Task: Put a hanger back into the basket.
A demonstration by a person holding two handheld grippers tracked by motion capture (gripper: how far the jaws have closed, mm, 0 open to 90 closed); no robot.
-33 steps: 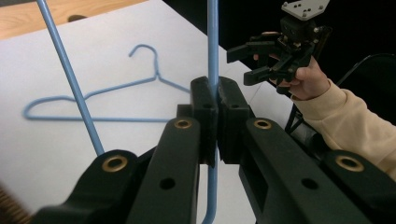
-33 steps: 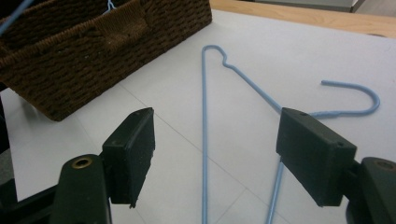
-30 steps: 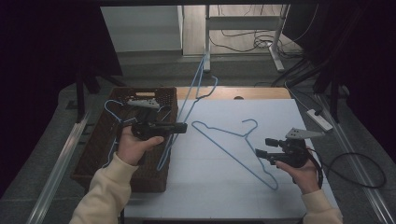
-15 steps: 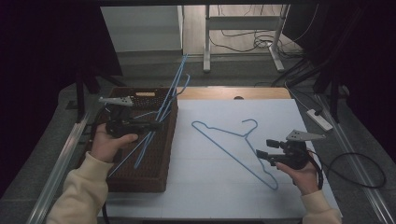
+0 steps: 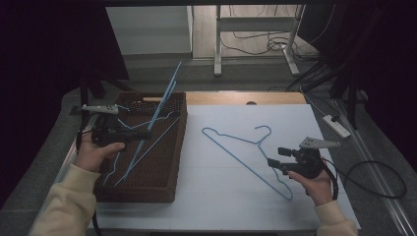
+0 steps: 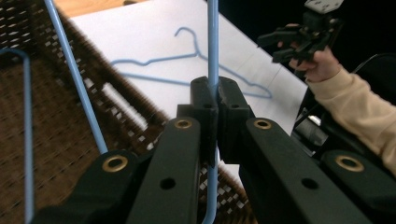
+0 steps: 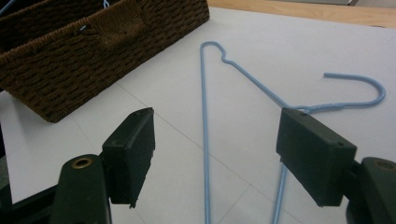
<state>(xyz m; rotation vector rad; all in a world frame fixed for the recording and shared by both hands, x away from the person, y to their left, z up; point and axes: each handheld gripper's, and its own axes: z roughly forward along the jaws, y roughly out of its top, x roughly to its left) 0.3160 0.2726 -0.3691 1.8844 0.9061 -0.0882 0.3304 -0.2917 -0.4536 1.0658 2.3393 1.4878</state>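
- White worktop (image 5: 236, 206): fills centre and lower right of the high view. Clear staging area, one hanger laid out flat on it.
- Brown woven wicker basket (image 5: 164, 184): left of the high view, on the worktop's left edge. Holds thin blue wire hangers. At least one more wire loop lies inside (image 6: 25, 130); exact count unclear.
- Blue wire hanger lying flat (image 5: 246, 152): centre-right, hook towards the upper right, well apart from the basket. Probably placed for the right gripper to grab.
- Blue wire hanger in the grip (image 5: 160, 110): over the basket, tilted, one end sticking up past the far rim.
- Left gripper (image 6: 214, 95): fully closed, pinching that hanger's wire.
- Right gripper (image 7: 215, 154): jaws wide apart, holding nothing, straddling the flat hanger's wire without contact.
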